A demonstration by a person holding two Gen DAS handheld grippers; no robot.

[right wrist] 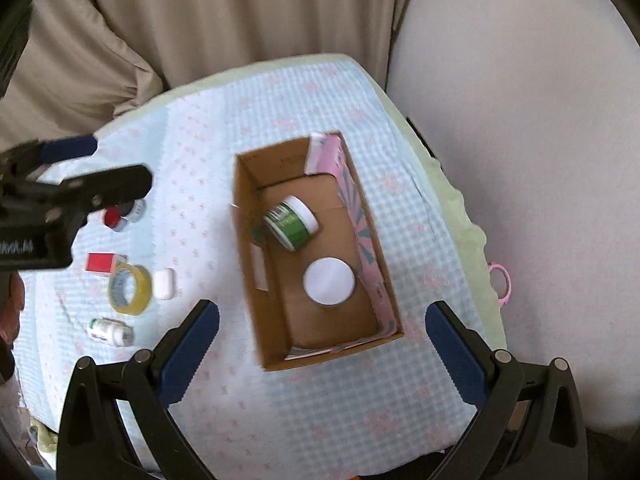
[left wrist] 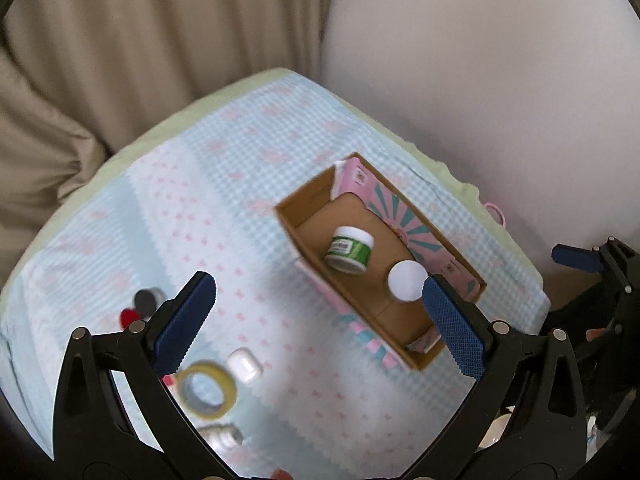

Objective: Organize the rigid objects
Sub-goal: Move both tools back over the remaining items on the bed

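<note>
An open cardboard box (left wrist: 304,196) (right wrist: 244,216) sits on the blue checked cloth. Inside lie a green-labelled jar (left wrist: 350,250) (right wrist: 292,222) on its side and a white round lid (left wrist: 406,280) (right wrist: 329,281). Left of the box lie a yellow tape roll (left wrist: 206,388) (right wrist: 130,289), a white case (left wrist: 244,364) (right wrist: 164,284), a small white bottle (left wrist: 222,436) (right wrist: 110,331), a red box (right wrist: 100,263) and a red-capped item (left wrist: 129,316) (right wrist: 114,216). My left gripper (left wrist: 320,316) is open and empty above the cloth. My right gripper (right wrist: 322,346) is open and empty over the box's near end.
The table's cloth (right wrist: 320,412) has a pale green border (right wrist: 460,208). Beige curtains (left wrist: 120,40) hang behind and a white wall (right wrist: 520,120) is at the right. A pink ring (right wrist: 500,282) hangs off the right edge. The left gripper's body (right wrist: 60,204) shows at left.
</note>
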